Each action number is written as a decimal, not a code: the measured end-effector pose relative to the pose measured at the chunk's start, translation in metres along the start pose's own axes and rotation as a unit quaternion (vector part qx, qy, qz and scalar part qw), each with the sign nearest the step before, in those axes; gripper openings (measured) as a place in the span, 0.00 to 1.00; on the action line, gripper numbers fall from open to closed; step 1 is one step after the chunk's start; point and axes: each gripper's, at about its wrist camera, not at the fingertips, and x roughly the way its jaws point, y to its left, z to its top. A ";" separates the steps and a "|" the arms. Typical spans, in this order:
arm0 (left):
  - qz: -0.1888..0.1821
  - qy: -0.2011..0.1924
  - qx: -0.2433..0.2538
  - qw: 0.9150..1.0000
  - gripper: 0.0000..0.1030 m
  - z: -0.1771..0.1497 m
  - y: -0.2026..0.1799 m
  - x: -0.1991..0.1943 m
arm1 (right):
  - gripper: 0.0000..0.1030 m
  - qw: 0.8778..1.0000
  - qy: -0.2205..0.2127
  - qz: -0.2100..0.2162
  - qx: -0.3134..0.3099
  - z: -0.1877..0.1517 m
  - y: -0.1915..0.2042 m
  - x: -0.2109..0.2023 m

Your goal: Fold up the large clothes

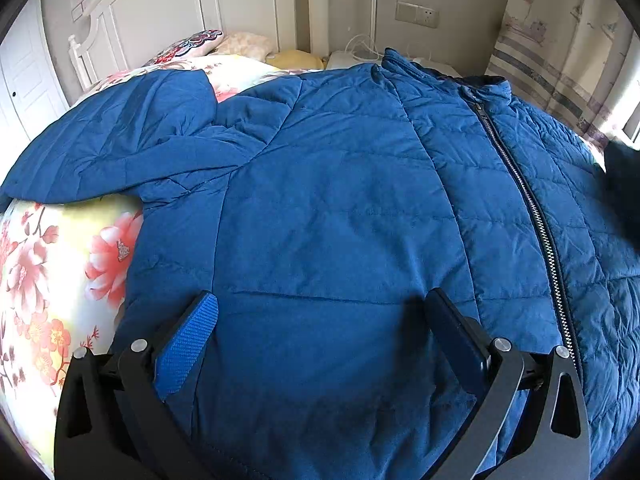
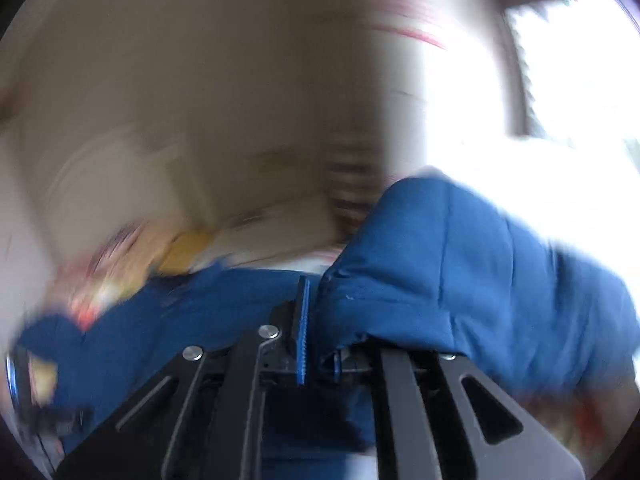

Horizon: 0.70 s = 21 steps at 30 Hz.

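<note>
A blue quilted jacket (image 1: 340,200) lies face up on the bed, zipper (image 1: 532,208) closed and running down its right side, one sleeve (image 1: 112,140) bent out to the upper left. My left gripper (image 1: 320,304) hovers open over the jacket's lower front, nothing between its fingers. In the blurred right wrist view my right gripper (image 2: 316,316) is shut on a fold of the jacket's blue sleeve (image 2: 460,280), which bulges up over the right finger. The rest of the jacket (image 2: 180,320) lies below to the left.
Floral bedding (image 1: 44,280) covers the bed under the jacket. Pillows (image 1: 224,46) and a white headboard (image 1: 168,12) stand at the far end. A curtain (image 1: 560,60) hangs at the right, with a bright window (image 2: 580,72) in the right wrist view.
</note>
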 end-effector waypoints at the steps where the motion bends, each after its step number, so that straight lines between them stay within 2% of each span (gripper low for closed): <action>1: -0.001 -0.001 -0.001 1.000 0.96 0.000 0.000 0.000 | 0.09 0.999 0.001 0.021 -0.035 0.001 0.027 0.002; 3: -0.003 -0.001 -0.002 1.000 0.96 0.000 0.001 0.000 | 0.09 0.994 0.020 0.071 -0.081 -0.004 0.077 0.012; 4: -0.005 -0.002 -0.003 1.000 0.96 0.000 0.001 -0.001 | 0.11 0.989 0.045 0.102 -0.096 -0.014 0.106 0.021; 5: -0.006 -0.002 -0.004 1.000 0.96 0.000 0.001 -0.001 | 0.20 0.985 0.068 0.118 -0.102 -0.023 0.122 0.031; 6: -0.007 -0.002 -0.004 1.000 0.96 -0.001 0.002 -0.001 | 0.35 0.978 0.110 0.137 -0.110 -0.038 0.140 0.047; 8: -0.008 -0.003 -0.004 1.000 0.96 0.000 0.002 -0.001 | 0.55 0.961 0.200 0.145 -0.120 -0.070 0.160 0.079; 9: -0.008 -0.003 -0.004 1.000 0.96 -0.001 0.002 -0.001 | 0.56 0.953 0.244 0.136 -0.120 -0.089 0.165 0.093; 10: -0.009 -0.003 -0.004 1.000 0.96 -0.001 0.002 -0.002 | 0.56 0.950 0.257 0.125 -0.123 -0.098 0.164 0.100; 11: -0.009 -0.003 -0.005 1.000 0.96 -0.001 0.002 -0.002 | 0.60 0.953 0.247 0.124 -0.124 -0.100 0.164 0.095; 12: -0.009 -0.003 -0.005 1.000 0.96 -0.001 0.003 -0.002 | 0.70 0.954 0.244 0.129 -0.115 -0.097 0.161 0.089; 13: -0.009 -0.003 -0.004 1.000 0.96 -0.001 0.002 -0.002 | 0.72 0.953 0.252 0.141 -0.086 -0.093 0.152 0.082; 16: -0.011 -0.005 -0.005 1.000 0.96 -0.001 0.003 -0.003 | 0.74 0.958 0.247 0.144 -0.019 -0.083 0.128 0.043; 18: -0.008 -0.013 -0.006 1.000 0.96 -0.001 0.003 -0.007 | 0.74 0.971 0.201 0.132 0.012 -0.081 0.096 0.000; 20: 0.001 -0.039 0.022 0.999 0.95 -0.001 -0.011 -0.021 | 0.74 0.978 0.178 0.100 0.053 -0.089 0.063 -0.026; 21: -0.005 -0.052 0.038 0.998 0.95 0.000 -0.021 -0.029 | 0.70 0.979 0.173 0.077 0.081 -0.095 0.044 -0.034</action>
